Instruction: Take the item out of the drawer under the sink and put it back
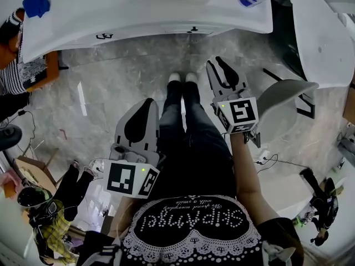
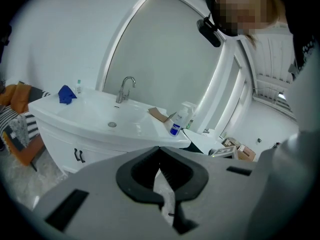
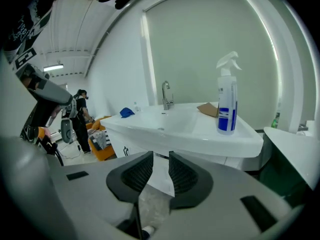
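Drawer [image 1: 166, 31] under the sink [image 1: 138, 7] stands closed at the far side, beyond the person's legs [image 1: 186, 121]. Left gripper [image 1: 148, 103] hangs near, left of them, jaws clenched on nothing. Right gripper [image 1: 216, 62], farther right, holds its jaws parted, nothing between.

Open floor [image 1: 122, 76] reaches the cabinet [image 2: 60, 144] (fronts shut).

Grey marbled floor [image 1: 127, 76], white wall [image 2: 60, 34], tall arched grey panel [image 2: 165, 69].

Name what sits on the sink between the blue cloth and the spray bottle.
The faucet and a cardboard piece, shown in the left gripper view.
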A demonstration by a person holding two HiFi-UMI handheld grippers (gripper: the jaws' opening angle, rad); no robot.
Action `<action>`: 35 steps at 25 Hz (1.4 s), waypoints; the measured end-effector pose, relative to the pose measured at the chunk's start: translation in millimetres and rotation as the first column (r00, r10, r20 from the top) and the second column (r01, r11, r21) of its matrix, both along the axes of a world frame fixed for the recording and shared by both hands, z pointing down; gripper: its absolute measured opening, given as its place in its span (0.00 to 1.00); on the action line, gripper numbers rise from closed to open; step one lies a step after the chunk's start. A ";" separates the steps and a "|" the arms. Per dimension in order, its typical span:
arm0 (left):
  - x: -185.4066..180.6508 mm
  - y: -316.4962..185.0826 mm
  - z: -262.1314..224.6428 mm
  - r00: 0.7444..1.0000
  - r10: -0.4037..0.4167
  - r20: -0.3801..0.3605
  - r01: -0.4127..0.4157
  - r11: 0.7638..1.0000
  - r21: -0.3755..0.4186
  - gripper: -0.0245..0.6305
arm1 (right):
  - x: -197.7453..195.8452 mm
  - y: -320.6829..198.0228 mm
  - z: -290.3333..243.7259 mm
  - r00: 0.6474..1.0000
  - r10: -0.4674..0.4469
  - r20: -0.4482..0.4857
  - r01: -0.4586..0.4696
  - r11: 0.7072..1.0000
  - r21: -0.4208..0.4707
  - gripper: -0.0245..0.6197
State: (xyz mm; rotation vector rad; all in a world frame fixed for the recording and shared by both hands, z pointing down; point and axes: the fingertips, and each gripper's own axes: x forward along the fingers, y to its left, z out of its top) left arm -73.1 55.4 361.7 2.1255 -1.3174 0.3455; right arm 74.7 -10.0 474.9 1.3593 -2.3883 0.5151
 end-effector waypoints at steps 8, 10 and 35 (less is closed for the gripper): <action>7.9 2.3 17.3 1.000 0.005 -0.002 -0.005 0.999 -0.047 0.04 | -0.6 -20.6 54.7 0.998 -0.032 -0.063 0.026 0.996 -0.084 0.20; 6.9 3.9 22.7 1.000 0.004 0.001 -0.003 0.998 -0.059 0.04 | -0.2 -25.7 65.3 0.997 -0.027 -0.071 0.020 0.995 -0.098 0.20; 36.4 16.3 113.4 0.998 0.051 -0.047 -0.057 0.988 -0.147 0.04 | -1.7 -86.9 195.4 0.993 0.070 -0.098 -0.085 0.984 -0.157 0.23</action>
